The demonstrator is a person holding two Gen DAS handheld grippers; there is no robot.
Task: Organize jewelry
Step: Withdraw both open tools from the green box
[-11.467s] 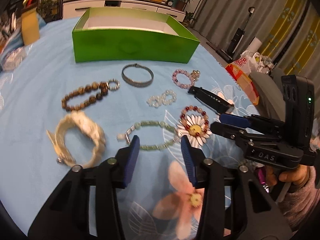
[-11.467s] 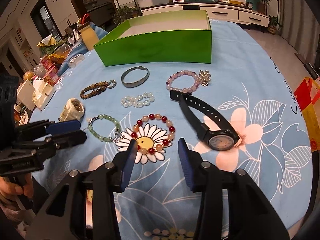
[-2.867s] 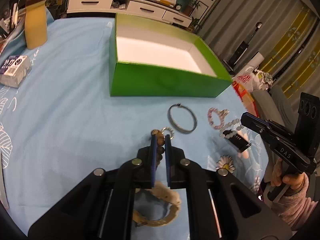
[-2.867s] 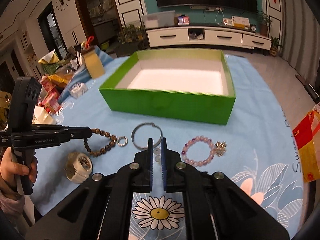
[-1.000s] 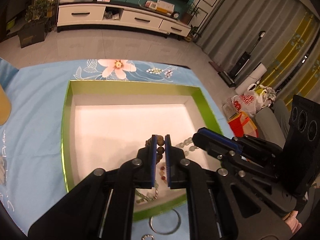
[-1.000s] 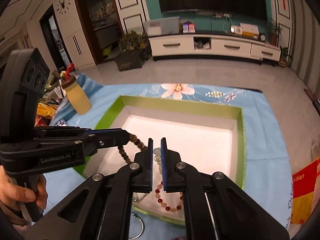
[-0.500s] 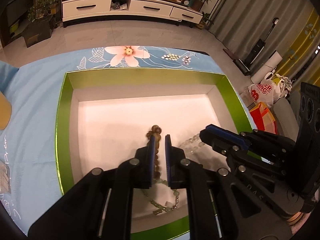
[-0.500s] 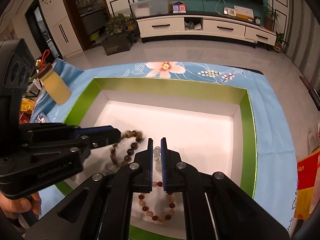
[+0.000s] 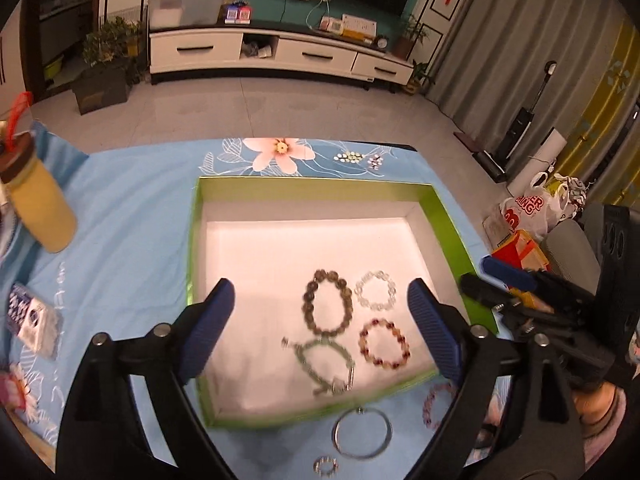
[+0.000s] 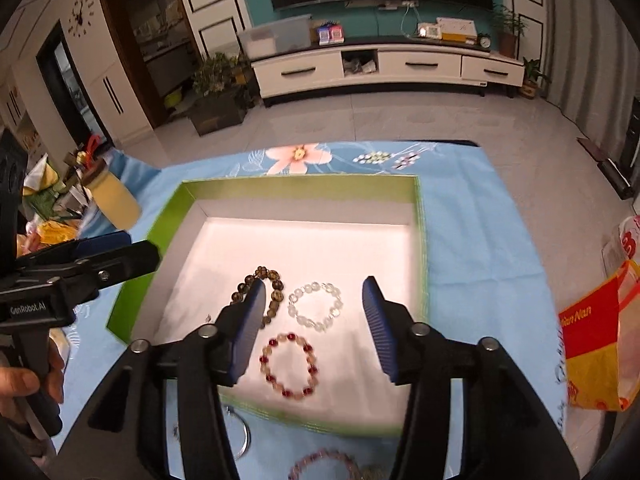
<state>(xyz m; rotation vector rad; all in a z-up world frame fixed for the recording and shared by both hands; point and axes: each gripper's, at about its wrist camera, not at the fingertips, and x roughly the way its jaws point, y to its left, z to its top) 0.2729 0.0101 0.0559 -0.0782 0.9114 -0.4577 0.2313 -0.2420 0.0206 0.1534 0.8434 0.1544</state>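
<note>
The left gripper [image 9: 320,320] and right gripper [image 10: 314,320] are opening wide with nothing between their jaws, and the brown bead bracelet [image 9: 328,302] and clear bead bracelet [image 9: 376,289] they were pinching a moment ago are now lying flat in the green cardboard box [image 9: 320,188]. The left gripper's side is showing "GenRobot.AI". The red bead bracelet [image 10: 290,364] is lying flat there too.

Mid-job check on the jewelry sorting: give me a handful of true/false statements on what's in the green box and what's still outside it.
1. Four bracelets lie in the green box. True: brown bead bracelet, clear bead bracelet, red bead bracelet, green bead bracelet.
2. The metal bangle is in the box. False: it lies on the tablecloth outside the near wall.
3. The left gripper holds the brown bracelet. False: its jaws are opening, nothing between the pads.
4. The pink bead bracelet lies outside the box. True.
</note>
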